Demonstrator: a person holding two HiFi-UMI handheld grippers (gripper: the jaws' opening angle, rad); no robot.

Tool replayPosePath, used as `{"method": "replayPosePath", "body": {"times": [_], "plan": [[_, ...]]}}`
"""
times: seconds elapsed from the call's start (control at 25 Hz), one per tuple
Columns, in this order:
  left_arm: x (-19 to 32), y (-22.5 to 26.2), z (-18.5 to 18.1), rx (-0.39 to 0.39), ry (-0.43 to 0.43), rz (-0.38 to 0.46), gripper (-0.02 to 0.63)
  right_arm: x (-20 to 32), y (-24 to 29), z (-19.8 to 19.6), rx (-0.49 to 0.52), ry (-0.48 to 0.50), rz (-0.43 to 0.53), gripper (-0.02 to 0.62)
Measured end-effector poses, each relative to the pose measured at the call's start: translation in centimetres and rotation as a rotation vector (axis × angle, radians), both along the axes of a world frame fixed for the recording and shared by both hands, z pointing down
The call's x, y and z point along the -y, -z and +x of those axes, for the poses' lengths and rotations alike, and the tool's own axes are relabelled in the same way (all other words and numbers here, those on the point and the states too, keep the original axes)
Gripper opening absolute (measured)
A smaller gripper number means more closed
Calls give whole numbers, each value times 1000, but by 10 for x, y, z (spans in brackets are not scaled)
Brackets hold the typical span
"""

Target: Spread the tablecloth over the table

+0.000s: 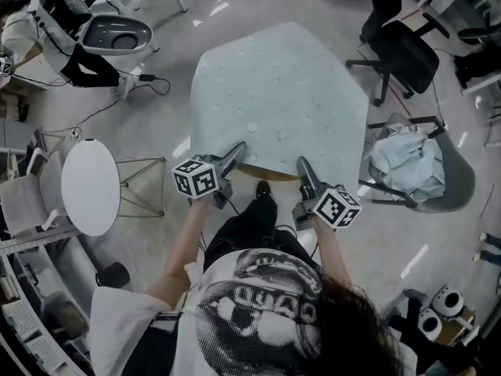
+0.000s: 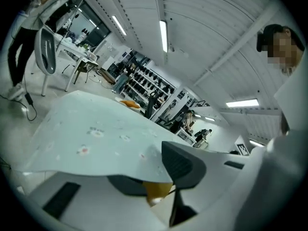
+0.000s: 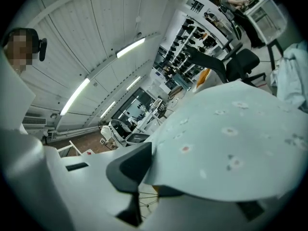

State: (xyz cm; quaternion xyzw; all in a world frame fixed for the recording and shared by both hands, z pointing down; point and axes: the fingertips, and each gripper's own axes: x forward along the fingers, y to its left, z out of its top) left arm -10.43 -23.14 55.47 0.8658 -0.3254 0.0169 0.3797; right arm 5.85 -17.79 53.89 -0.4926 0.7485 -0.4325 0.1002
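A pale blue tablecloth [image 1: 278, 92] with small printed spots lies spread over the table, whose brown edge [image 1: 266, 171] shows at the near side between my grippers. My left gripper [image 1: 239, 149] is at the cloth's near left edge and my right gripper [image 1: 301, 164] at its near right edge. In the left gripper view the cloth [image 2: 96, 134] runs out flat from the left gripper [image 2: 156, 177], its hem pinched between the dark pads, with the yellowish tabletop [image 2: 156, 190] below. In the right gripper view the right gripper [image 3: 151, 177] grips the cloth [image 3: 231, 138] likewise.
A round white side table [image 1: 90, 186] stands to my left. On the right, a grey chair [image 1: 458, 182] holds a bundle of pale fabric. A black office chair [image 1: 403, 49] sits at the far right, and a person [image 1: 55, 22] beside a white shell chair [image 1: 117, 34] at the far left.
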Motion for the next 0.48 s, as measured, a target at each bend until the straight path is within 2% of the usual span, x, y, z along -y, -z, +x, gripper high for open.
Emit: {"method": "replayPosePath", "body": {"times": [0.24,0.48], "plan": [[-25,-25,-25,110,-33,-17,97,-31,-20,-30,33,7,-35,26],[-64,-53,-40,258,-88,5,95,-73,-54,-51,-9,25,-84,14]]}}
